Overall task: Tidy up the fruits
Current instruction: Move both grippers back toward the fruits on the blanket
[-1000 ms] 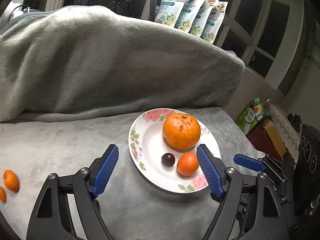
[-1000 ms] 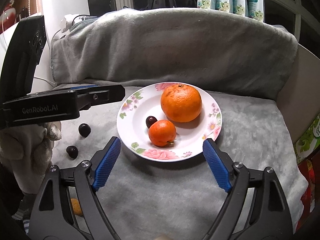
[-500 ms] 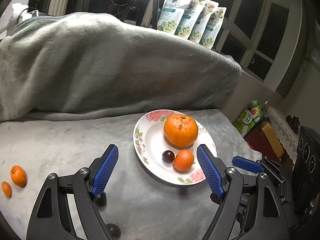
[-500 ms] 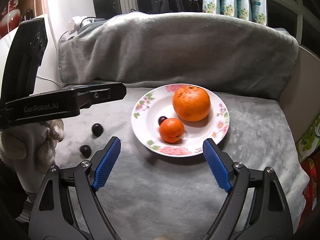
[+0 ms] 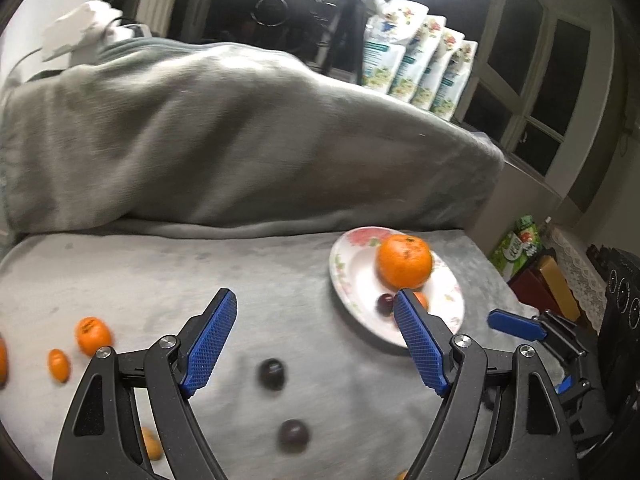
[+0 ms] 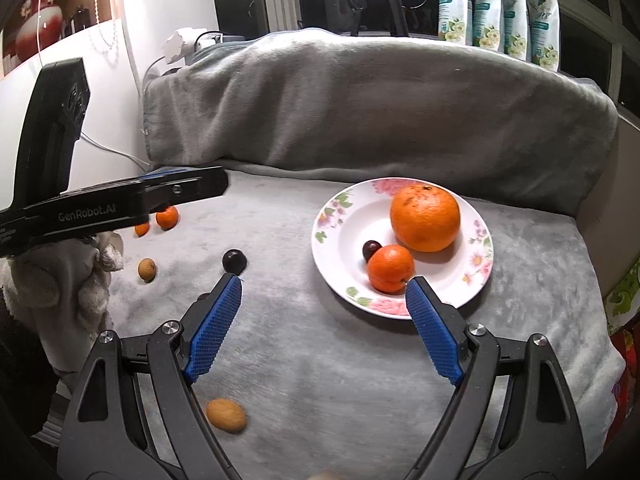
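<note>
From the left wrist view, the left gripper has its jaws spread wide, nothing between the blue pads and nothing touched. It hangs over the grey blanket-covered bench. Past the jaws and between them lie two dark plums, one nearer the camera. The flowered plate sits to the right, its near edge partly behind the right-hand pad; it carries a large orange, a plum and a small mandarin mostly hidden by that pad. Off to the left on the blanket lie loose mandarins and a smaller kumquat. The right gripper's blue tip shows at the right edge. Compared with a second ago, the plate has slid from the middle of this view to the right, the loose plums have come into sight between the jaws, and the picture is blurred.

From the right wrist view, the right gripper also stands wide open and empty, clear of everything. The plate lies just beyond its right-hand pad, with the large orange, the mandarin and a plum on it. A loose plum lies just beyond the left-hand pad. Two pale brown fruits rest on the blanket, and two mandarins lie under the left gripper's black body. Against the earlier frame, the plate sits further right and more loose fruit shows at the left.
</note>
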### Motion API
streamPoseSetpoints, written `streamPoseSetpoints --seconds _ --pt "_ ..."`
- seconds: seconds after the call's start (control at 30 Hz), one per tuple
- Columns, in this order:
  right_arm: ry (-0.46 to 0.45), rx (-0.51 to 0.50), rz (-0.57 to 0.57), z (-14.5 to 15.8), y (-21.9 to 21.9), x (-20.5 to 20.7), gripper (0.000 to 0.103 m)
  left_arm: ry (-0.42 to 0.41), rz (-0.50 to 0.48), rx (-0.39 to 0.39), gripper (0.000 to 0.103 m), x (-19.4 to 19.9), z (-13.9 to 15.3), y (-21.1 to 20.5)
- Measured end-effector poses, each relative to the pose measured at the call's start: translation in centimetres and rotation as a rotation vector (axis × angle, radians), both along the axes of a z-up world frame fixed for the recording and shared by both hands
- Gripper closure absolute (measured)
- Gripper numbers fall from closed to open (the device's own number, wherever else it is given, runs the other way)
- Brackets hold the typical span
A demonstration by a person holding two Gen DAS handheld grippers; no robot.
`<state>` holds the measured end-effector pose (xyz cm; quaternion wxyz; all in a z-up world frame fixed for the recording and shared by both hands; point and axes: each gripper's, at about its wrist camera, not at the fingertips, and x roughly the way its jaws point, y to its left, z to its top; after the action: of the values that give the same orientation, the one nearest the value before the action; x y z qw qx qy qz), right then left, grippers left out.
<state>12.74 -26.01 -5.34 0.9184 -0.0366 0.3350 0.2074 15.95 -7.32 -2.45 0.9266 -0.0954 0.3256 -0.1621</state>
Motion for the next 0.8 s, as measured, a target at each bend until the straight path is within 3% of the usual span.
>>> streamPoseSetpoints --seconds 0.33,0.8 --pt "0.003 -0.01 0.079 -0.1 3.2 0.0 0.016 0.008 0.122 0.015 0.022 -1.1 -1.0 6.4" --pt "0.088 -0.075 0.187 -2.3 8.8 0.6 0.016 0.082 0.285 0.035 0.023 -1.9 -4.6 14.4"
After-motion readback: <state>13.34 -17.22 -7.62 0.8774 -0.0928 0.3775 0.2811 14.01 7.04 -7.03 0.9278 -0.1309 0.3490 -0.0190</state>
